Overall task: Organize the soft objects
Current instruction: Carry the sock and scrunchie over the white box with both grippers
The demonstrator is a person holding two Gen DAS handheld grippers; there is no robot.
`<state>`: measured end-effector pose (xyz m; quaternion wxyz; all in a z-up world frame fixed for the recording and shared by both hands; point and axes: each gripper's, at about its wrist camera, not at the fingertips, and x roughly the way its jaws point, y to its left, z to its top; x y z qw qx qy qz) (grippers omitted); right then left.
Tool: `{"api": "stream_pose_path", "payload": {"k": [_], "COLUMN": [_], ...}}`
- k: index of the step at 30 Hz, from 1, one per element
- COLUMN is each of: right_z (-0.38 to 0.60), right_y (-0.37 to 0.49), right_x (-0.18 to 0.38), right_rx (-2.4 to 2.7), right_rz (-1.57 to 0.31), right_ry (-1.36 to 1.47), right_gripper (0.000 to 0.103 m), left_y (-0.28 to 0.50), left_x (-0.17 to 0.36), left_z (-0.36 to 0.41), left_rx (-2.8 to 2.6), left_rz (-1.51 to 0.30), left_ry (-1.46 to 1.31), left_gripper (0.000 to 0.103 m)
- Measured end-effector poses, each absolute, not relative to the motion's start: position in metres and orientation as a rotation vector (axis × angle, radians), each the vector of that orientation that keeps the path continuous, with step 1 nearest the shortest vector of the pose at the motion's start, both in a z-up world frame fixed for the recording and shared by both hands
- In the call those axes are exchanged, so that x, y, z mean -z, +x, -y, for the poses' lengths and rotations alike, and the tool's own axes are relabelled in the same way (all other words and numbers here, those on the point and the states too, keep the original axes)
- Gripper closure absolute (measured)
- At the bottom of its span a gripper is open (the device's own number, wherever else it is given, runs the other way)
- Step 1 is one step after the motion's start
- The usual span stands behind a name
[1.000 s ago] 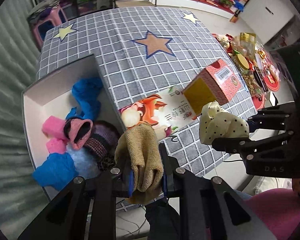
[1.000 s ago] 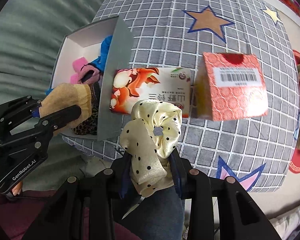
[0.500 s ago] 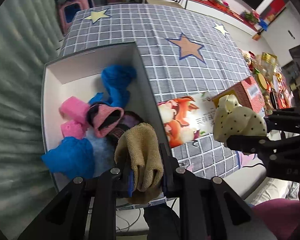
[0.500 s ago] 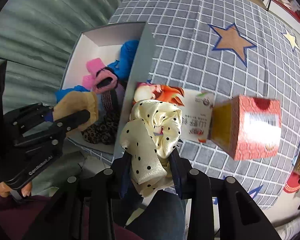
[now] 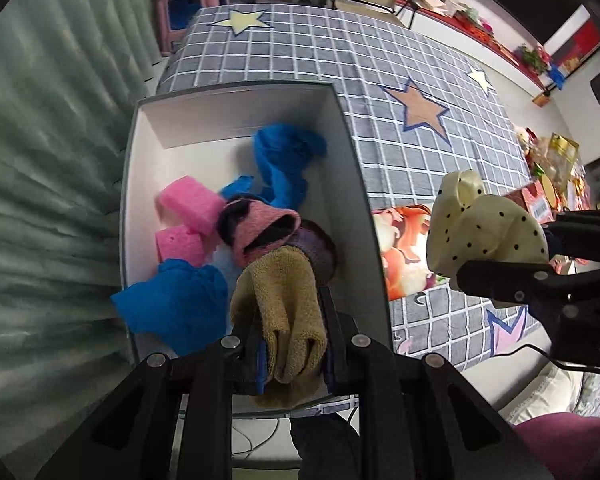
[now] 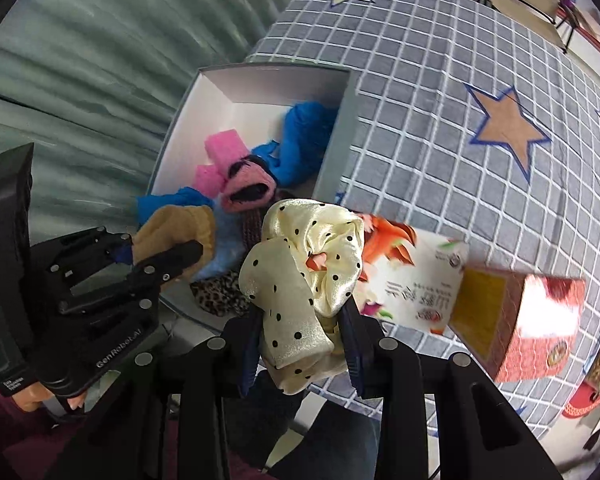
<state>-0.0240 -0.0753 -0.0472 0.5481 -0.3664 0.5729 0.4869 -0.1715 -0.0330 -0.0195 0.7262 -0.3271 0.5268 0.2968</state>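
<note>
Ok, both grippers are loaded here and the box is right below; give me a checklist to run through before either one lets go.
1. Left gripper clamped on the tan sock: ok.
2. Right gripper clamped on the cream polka-dot scrunchie: ok.
3. Tan sock over the open white box: ok, above its near end.
4. Scrunchie over the box: not ok; in the left wrist view it hangs past the box's right wall, above the printed pack.
5. Room left in the box: ok, far end bare.
6. Grippers clear of each other: ok, a gap shows between them.
</note>
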Motion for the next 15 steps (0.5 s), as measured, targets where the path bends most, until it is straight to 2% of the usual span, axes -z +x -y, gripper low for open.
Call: {"api": "stream_pose_path", "payload": {"k": [15], "right_z": [0.051], "right_y": [-0.042], "right_x": [0.054], "right_rx": [-1.223], "right_rz": [-1.364], "right_ry": [-0.907], "right_gripper": [0.066], "left_y": [-0.19], "left_x": [0.026], "left_z": [0.021], "left_rx": [-0.734], "left_rz": [-1.159], "left_ry": [-0.769], "left_gripper": [0.081]}}
